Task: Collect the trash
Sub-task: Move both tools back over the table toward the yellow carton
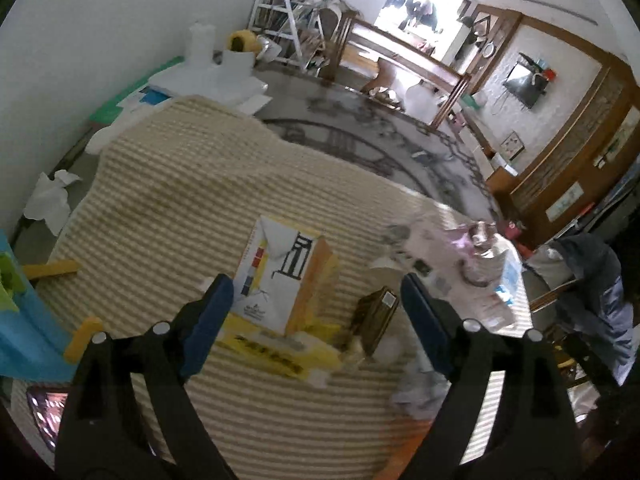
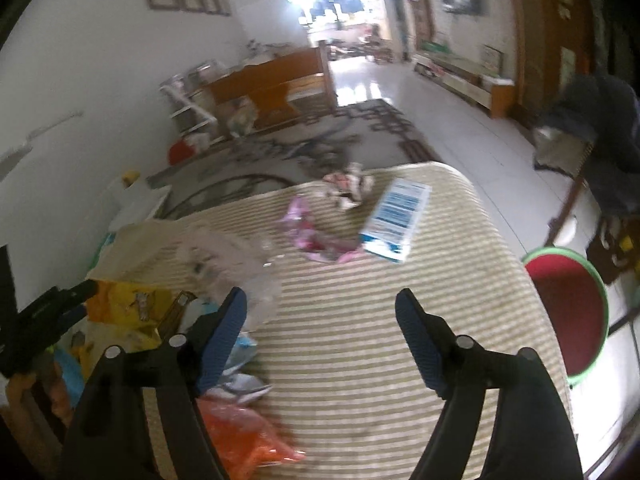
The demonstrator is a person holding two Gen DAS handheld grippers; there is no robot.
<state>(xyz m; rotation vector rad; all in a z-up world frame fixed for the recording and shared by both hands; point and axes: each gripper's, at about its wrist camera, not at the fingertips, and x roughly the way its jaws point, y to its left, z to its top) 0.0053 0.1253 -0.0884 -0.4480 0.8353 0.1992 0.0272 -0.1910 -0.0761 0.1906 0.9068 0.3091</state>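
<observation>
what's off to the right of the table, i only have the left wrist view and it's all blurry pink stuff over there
Observer: A blue and white carton lies flat near the far right corner of the striped tablecloth.
Operator: anything on the floor that side
Observer: Yes, a round red tub with a green rim stands beside the table's right edge.
Operator: is the right gripper holding anything
Observer: No, the right gripper is open, with only bare cloth between its fingers.
Operator: any trash close to it
Observer: An orange plastic bag lies by its left finger, at the near edge of the table.
</observation>
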